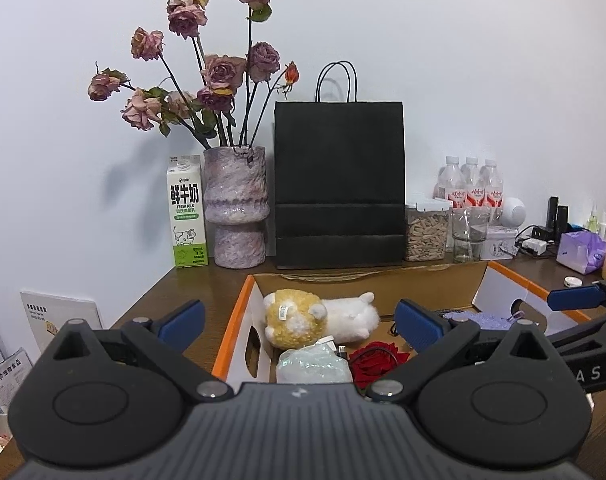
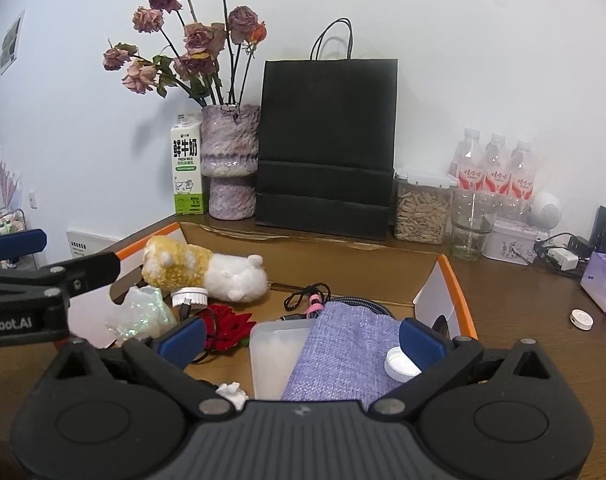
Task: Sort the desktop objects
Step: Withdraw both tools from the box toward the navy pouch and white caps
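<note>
The open cardboard box [image 2: 455, 280] on the desk [image 2: 523, 300] lies ahead of and below both claws. Inside, beyond the left gripper [image 1: 301, 320], rests a plush toy [image 1: 319, 318]. The right gripper [image 2: 301, 338] hangs over a purple cloth [image 2: 343, 344]; a white cap [image 2: 399, 364] touches its right finger. Both claws gape wide, empty.
</note>
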Demonstrator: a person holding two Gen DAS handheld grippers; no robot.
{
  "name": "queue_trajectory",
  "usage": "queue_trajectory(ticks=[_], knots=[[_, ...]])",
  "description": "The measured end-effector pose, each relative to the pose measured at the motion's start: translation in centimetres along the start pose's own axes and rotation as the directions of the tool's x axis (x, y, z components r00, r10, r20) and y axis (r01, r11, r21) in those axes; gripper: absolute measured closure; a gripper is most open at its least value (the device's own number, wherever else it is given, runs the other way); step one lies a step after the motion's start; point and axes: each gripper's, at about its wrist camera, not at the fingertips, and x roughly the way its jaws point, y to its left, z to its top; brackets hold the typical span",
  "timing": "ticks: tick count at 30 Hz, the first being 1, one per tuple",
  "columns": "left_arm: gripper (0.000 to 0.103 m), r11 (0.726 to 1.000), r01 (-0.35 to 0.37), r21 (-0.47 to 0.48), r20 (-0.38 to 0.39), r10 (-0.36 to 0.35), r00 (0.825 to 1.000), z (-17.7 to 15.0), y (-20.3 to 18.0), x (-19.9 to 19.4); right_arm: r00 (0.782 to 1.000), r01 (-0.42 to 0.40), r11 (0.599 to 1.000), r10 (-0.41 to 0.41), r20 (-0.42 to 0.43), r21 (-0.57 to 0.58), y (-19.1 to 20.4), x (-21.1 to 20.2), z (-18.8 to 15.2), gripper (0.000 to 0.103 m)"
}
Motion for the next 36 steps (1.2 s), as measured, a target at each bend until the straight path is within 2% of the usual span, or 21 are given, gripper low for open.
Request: queue_trajectory(ticks=[12, 18, 26, 36], knots=[[0.000, 1.000, 0.009, 0.013, -0.016, -0.009, 1.000, 0.2, -0.3, -2.2, 1.000, 0.018, 1.000, -0.018, 0.007, -0.018, -0.9, -4.0, -0.1, 0.000], [0.000, 0.999, 0.031, 0.008, -0.071, -0.030, 0.997, -0.5, -0.7, -3.3, 0.999, 0.022, 1.000, -0.023, -0.024, -0.016, -1.9, -5.5, -1.3, 0.000], [0.000, 0.996, 0.089, 0.025, -0.171, -0.084, 0.982, -2.3, -2.1, -4.6, 0.994, 0.028, 1.000, -0.028, -0.106, -0.002, -3.3, -6.7, -4.3, 0.000], [0.000, 0.989, 0.145, 0.037, -0.283, -0.129, 0.950, -5.0, -4.8, -5.8, 0.977, 0.047, 0.999, -0.043, -0.211, 0.010, -4.7, -7.4, -8.5, 0.000]])
